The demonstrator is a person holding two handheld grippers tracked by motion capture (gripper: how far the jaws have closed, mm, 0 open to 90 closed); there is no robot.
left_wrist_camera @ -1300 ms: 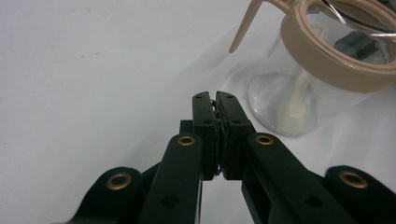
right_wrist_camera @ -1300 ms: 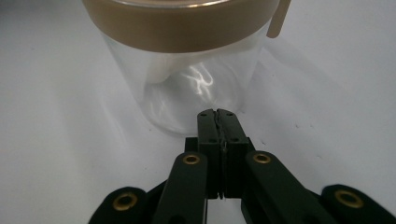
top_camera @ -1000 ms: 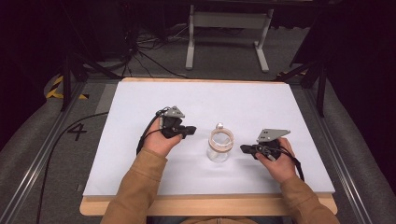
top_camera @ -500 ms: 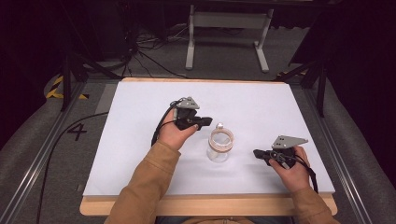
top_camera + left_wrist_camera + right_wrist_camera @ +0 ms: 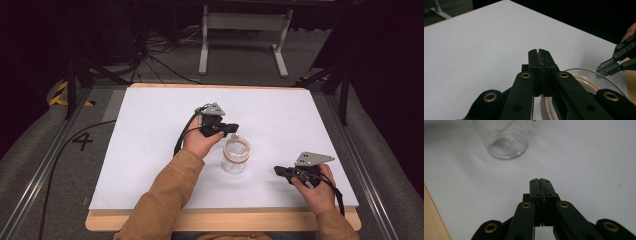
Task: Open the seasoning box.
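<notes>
The clear glass jar (image 5: 235, 158) is found upright near the middle of the white desk (image 5: 150, 150), with a pale ring at its mouth and a thin stick-like piece leaning inside it, as is seen through its wall in the right gripper view (image 5: 504, 138). Since a second ago, the left gripper (image 5: 231, 129) has been carried from a place left of the jar, forward and toward it, so that its fingers are now held just behind the jar's rim; in the left gripper view the rim (image 5: 586, 80) is seen directly beneath and beside them. Whether the rim is touched cannot be told. Over the same second the right gripper (image 5: 280, 171) has been drawn away from the jar, back toward the person's edge of the desk, and is now kept apart from it at the right, pointed at the jar's base. Both pairs of fingers are pressed together with nothing between them, as is shown in each gripper view (image 5: 539, 53) (image 5: 540, 181). The jar itself has not been shifted. It may be judged that the work on the jar has not yet begun: the left gripper is being brought into position at the mouth, and its fingers would have to be parted before anything could be grasped.
</notes>
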